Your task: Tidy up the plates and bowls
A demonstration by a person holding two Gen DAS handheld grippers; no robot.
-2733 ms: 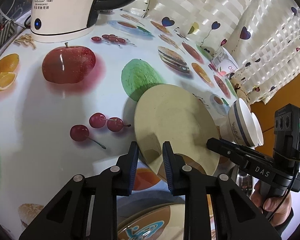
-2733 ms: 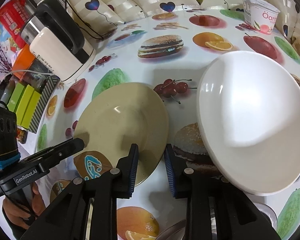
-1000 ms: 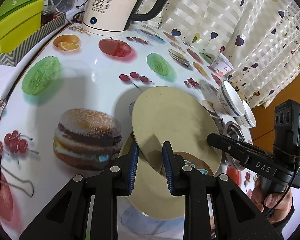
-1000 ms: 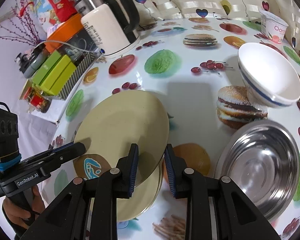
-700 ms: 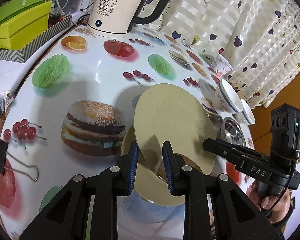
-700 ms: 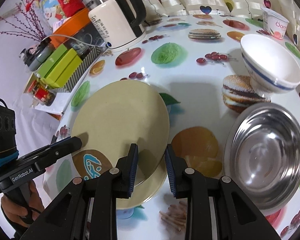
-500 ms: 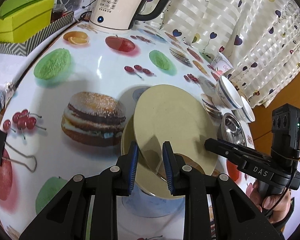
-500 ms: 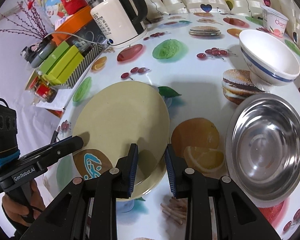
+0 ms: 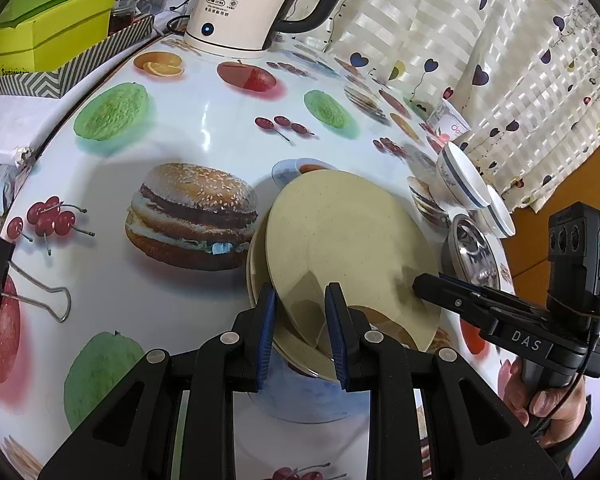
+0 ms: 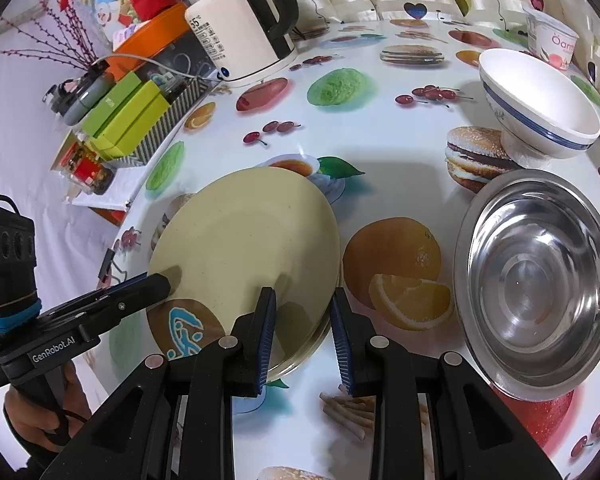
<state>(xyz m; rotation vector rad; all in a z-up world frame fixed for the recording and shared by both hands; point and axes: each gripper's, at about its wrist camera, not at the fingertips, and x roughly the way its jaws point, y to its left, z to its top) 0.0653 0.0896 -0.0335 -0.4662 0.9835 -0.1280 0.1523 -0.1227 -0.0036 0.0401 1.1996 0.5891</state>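
- Two grippers share one load: the left gripper and the right gripper each pinch the rim of the round beige speckled plate, on opposite sides of it.
- Both sets of blue-padded jaws stand narrow, with the plate edge between them, so I judge each one to be clamped on the plate and not empty.
- Held plate is tilted and sits in the lower centre of both views, partly over a second beige plate with a brown and blue picture, which lies flat on the fruit-printed white tablecloth.
- Step in hand seems to be the stacking of the held plate onto the lower one.
- To do it well, both hands should go down together at the same speed, so the plate does not twist between the two grips.
- Lowered plate should first become level and centred over the lower plate; now its far edge reaches beyond that plate toward the upper part of the frame.
- Release should come only when the plate rests fully, and both jaws should open at nearly the same time.
- Nearby, the shiny steel bowl lies at the right of the right wrist view, and the white bowl with a blue line stands above it; the right hand should keep away from both.
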